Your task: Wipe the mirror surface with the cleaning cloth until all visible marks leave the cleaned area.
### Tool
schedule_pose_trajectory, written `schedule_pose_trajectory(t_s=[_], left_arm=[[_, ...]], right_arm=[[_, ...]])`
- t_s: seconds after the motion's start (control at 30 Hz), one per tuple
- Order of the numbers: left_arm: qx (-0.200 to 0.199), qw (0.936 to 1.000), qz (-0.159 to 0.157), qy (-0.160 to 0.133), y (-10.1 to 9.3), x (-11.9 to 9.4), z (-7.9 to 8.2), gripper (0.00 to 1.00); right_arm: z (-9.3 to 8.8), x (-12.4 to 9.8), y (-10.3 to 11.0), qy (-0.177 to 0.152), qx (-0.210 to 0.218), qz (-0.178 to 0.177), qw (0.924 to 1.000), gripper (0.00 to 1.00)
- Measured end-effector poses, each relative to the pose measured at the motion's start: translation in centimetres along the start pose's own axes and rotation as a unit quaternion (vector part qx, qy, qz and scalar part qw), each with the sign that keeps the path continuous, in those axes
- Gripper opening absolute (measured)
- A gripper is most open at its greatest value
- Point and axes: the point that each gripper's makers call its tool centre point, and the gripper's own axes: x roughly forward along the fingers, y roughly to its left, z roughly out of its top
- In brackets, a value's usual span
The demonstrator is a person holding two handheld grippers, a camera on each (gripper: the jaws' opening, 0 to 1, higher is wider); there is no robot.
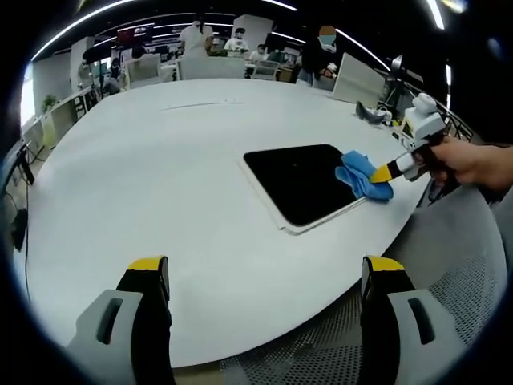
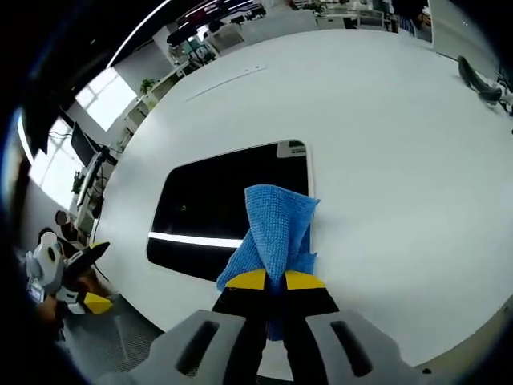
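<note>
A dark rectangular mirror (image 1: 303, 183) with a white frame lies flat on the white table (image 1: 160, 176). In the left gripper view the right gripper (image 1: 383, 172), held by a hand, comes in from the right, shut on a blue cleaning cloth (image 1: 362, 175) that rests on the mirror's right edge. My left gripper (image 1: 266, 277) hangs open above the table's near edge, nothing between its jaws. The right gripper view has the right gripper (image 2: 275, 280) clamped on the blue cloth (image 2: 274, 224), which drapes over the mirror (image 2: 216, 212). The left gripper (image 2: 90, 277) sits at that view's lower left.
A grey mesh chair (image 1: 449, 281) stands by the table's near edge. Dark objects (image 1: 370, 114) lie at the table's far right. Several people (image 1: 321, 52) and desks fill the room behind. Windows (image 2: 104, 100) are off to one side.
</note>
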Motion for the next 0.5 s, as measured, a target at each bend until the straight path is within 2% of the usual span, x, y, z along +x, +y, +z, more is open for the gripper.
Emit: schedule_pose_trajectory(t_s=[0.27,0.5], left_arm=[[0.020,0.9998,0.000,-0.003,-0.1,0.0,0.2,0.99],[0.022,0.9997,-0.005,-0.008,-0.2,0.0,0.4,0.99]], right_arm=[[0.0,0.2,0.8,0.001,-0.013,-0.008,0.9999,0.00],[-0.1,0.9,2.7,0.008,-0.026,-0.001,0.9996,0.00]])
